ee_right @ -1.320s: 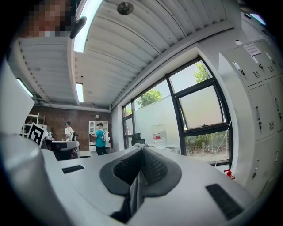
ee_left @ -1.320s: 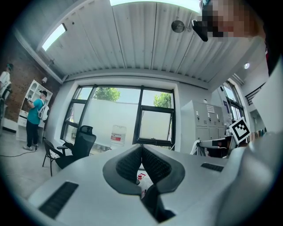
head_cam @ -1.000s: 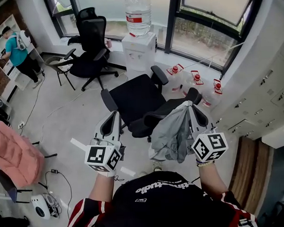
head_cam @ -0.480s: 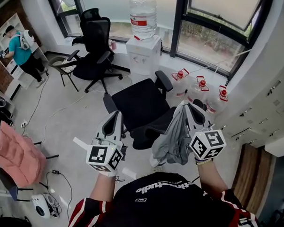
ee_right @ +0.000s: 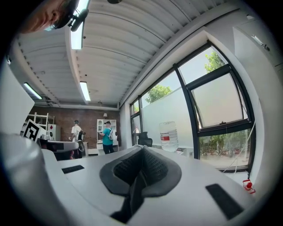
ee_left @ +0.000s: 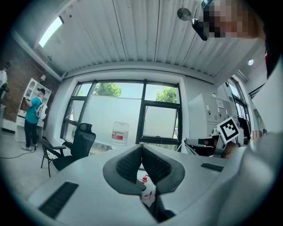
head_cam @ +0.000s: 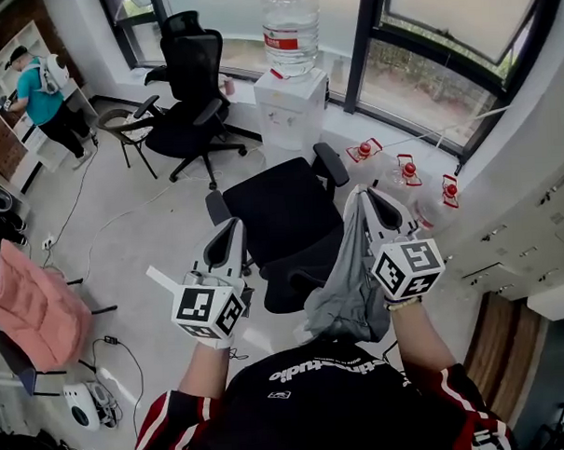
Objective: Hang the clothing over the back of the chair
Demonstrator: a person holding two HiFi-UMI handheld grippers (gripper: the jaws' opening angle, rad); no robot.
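Right gripper (head_cam: 359,194) is clamped on a fold of the grey garment (head_cam: 345,282), which hangs just beside the chair (head_cam: 281,205) back. Left gripper (head_cam: 233,224) is closed and empty. Held by one edge, the garment could drape unevenly and slide off. Both grippers are nearer the chair than a second ago.

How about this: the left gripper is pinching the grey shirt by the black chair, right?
Not quite. It is the right gripper that pinches the grey shirt by the black chair; the left gripper holds nothing. The head view shows it, and the right gripper view shows cloth between the jaws.
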